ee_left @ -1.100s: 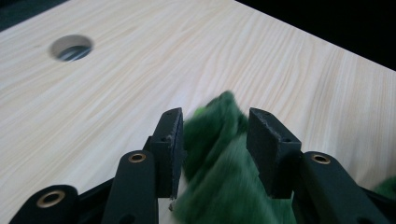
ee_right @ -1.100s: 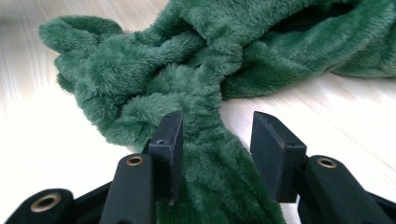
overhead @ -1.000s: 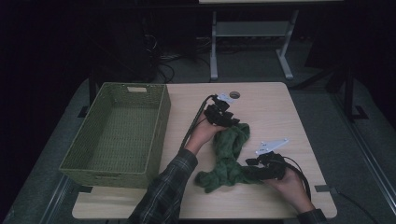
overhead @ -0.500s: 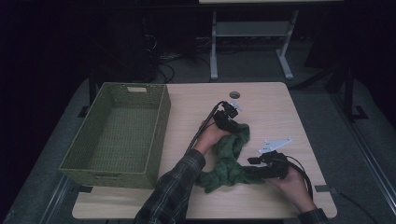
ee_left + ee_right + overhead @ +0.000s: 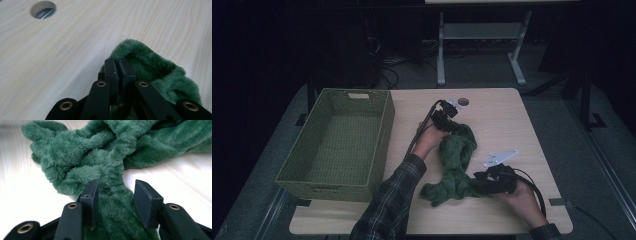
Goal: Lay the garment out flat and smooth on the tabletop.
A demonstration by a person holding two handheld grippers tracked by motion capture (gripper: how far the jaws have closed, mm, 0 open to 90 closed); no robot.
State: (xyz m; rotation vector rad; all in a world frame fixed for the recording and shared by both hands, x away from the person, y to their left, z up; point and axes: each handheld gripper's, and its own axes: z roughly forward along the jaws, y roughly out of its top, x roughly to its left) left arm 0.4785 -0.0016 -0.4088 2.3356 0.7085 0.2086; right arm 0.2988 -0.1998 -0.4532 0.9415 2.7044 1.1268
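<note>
Both claws are on the fuzzy green cloth (image 5: 455,165), which lies on the wooden table (image 5: 532,125), to the right of the green basket (image 5: 339,145). My left claw (image 5: 119,65) has just been closing, and now its two black jaws pinch the far top edge of the cloth tight. That end sits near the round hole (image 5: 43,9) in the table. My right claw (image 5: 116,195) is at the near end of the cloth. Its jaws stand partly apart with a thick twisted bunch of cloth between them. I cannot tell if the pads (image 5: 90,195) are squeezing that bunch or just sitting beside it.
</note>
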